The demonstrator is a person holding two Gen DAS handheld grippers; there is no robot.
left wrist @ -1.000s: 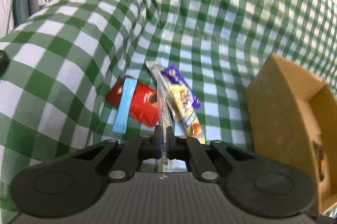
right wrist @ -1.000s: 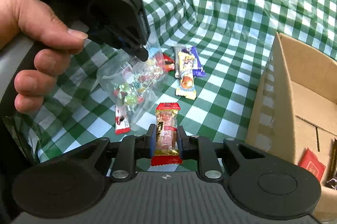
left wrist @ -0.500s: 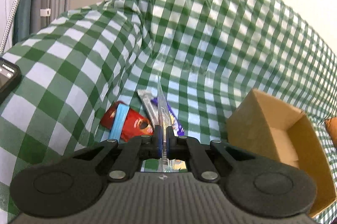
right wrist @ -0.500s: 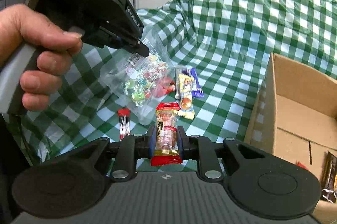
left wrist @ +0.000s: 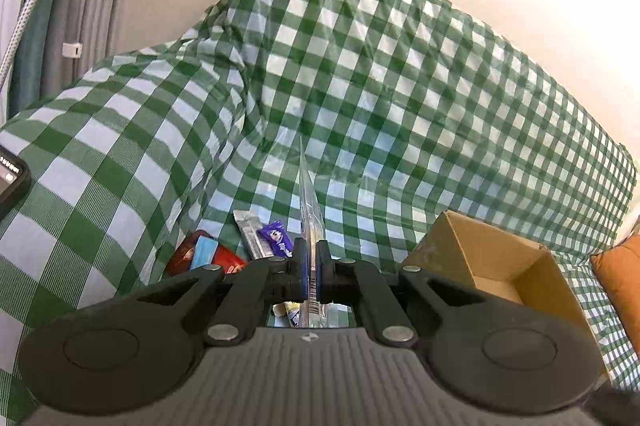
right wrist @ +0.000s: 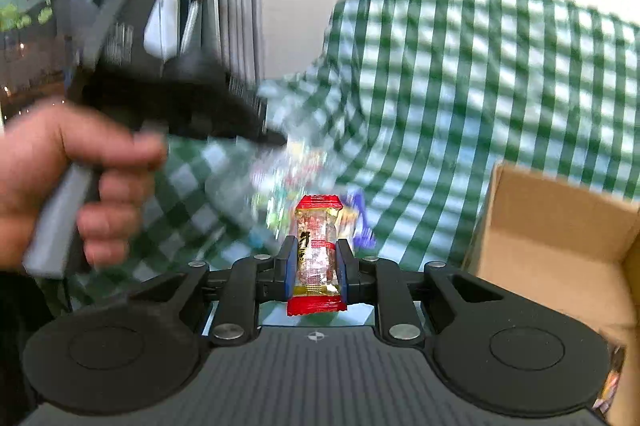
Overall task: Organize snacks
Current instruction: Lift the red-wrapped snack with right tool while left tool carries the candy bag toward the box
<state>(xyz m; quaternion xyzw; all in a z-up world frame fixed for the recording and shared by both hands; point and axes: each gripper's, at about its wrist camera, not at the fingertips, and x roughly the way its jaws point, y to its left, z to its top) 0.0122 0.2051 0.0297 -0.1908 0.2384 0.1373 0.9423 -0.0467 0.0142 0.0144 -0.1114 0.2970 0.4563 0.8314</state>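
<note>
Left gripper (left wrist: 311,260) clenched edge-on upon a clear plastic bag (left wrist: 309,202), seen only as a thin sheet rising toward 12 o'clock; contents not readable from this view. Just past the fingertips, at 11 o'clock, a purple wrapper (left wrist: 278,240) and a silver wrapper (left wrist: 250,232), both cut off by the gripper body. At 10 o'clock, a red packet (left wrist: 224,260) with a light blue bar (left wrist: 204,252) lying on it, lower halves hidden. At 3 o'clock, an open cardboard box (left wrist: 480,258), inside mostly out of sight. All resting on a green checked cloth (left wrist: 360,86). At 9 o'clock, a dark device (left wrist: 10,180) cropped by the frame edge.

Right gripper (right wrist: 317,264) clamped on a red-ended snack packet (right wrist: 318,246), held upright, print too small to read. Beyond, at 11 o'clock, heavily blurred: the left gripper (right wrist: 276,140) in a hand (right wrist: 68,178), with the clear plastic bag (right wrist: 292,174) hanging below as a smear of colours. At 3 o'clock, the cardboard box (right wrist: 560,222), cut off by the frame.
</note>
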